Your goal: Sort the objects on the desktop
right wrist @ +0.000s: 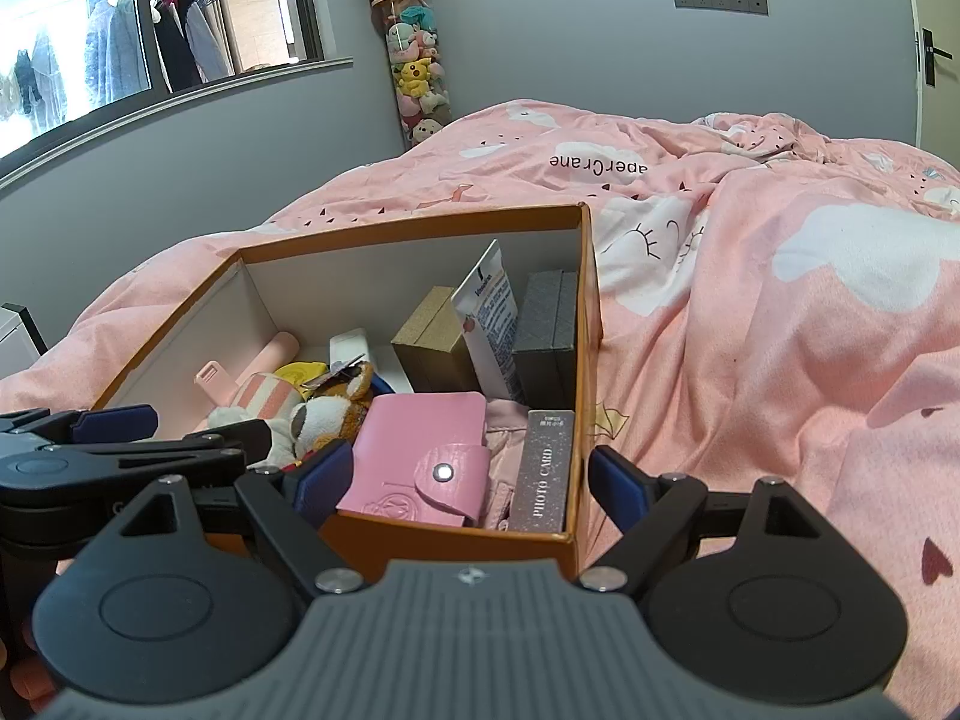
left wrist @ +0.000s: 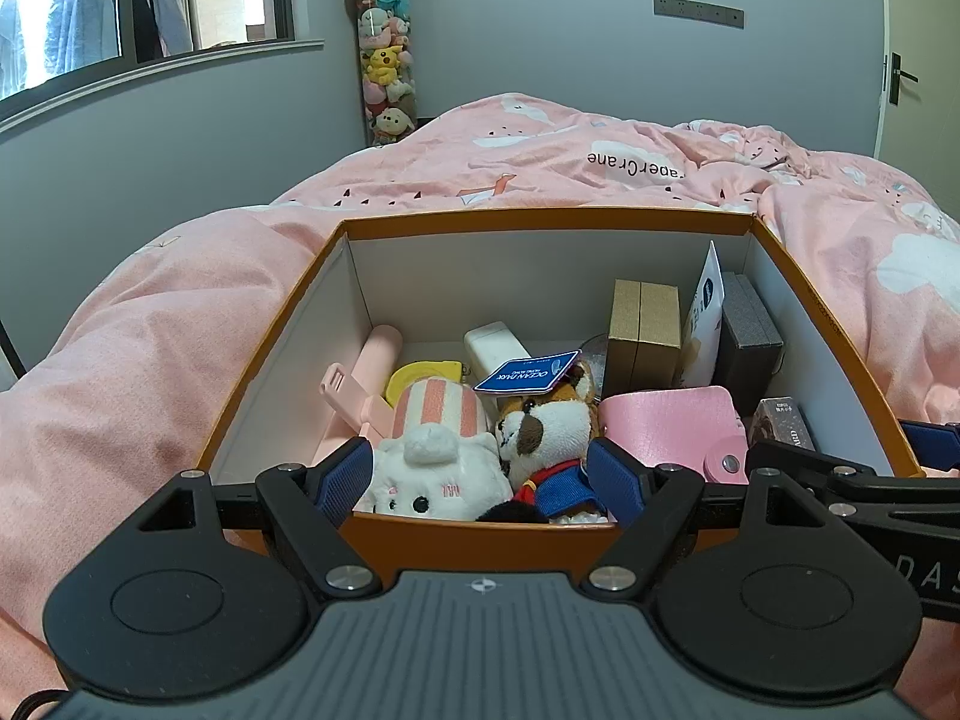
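Observation:
An orange box [left wrist: 540, 219] with white inner walls sits on a pink bed. It holds a white plush [left wrist: 432, 474], a brown-and-white plush [left wrist: 546, 426], a pink snap wallet [left wrist: 666, 420], a gold box [left wrist: 642, 330], a grey box [left wrist: 747, 330], a white tube [right wrist: 489, 324] and a photo card pack [right wrist: 543, 468]. My left gripper [left wrist: 480, 483] hovers open at the box's near wall, with nothing between its pads. My right gripper [right wrist: 471, 480] is open too, straddling the near right corner of the box [right wrist: 408, 228] above the wallet [right wrist: 420, 444].
The pink duvet [right wrist: 750, 330] spreads rumpled around the box, widest to the right. A tall clear column of plush toys [left wrist: 387, 72] stands against the far wall. A window [left wrist: 150, 0] is at upper left. White furniture [right wrist: 15, 330] shows at the left edge.

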### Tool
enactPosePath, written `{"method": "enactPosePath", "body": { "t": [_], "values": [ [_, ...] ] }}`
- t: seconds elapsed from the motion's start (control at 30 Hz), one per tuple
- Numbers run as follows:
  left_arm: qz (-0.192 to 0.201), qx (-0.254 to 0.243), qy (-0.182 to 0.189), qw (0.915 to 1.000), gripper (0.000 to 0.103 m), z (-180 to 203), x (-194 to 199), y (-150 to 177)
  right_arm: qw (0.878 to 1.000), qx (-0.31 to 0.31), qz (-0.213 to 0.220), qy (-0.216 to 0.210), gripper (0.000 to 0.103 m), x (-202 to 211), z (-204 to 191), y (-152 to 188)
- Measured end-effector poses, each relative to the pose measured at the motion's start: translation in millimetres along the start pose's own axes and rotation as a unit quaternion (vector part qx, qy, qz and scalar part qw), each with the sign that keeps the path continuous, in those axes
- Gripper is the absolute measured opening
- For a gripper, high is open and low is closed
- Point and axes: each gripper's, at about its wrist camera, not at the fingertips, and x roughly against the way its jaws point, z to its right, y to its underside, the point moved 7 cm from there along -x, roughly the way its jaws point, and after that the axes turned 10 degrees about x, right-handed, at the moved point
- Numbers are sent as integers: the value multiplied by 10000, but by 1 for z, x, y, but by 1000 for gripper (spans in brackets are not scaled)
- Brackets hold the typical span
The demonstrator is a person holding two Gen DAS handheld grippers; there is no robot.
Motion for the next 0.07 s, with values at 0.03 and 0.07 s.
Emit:
{"method": "enactPosePath", "body": {
  "t": [0.03,0.07],
  "values": [
    [1,0,0,10000,93,0,0,0,10000,0,0,1,86,0,0,0],
    [1,-1,0,10000,93,0,0,0,10000,-1,-1,0,86,0,0,0]
  ]
}}
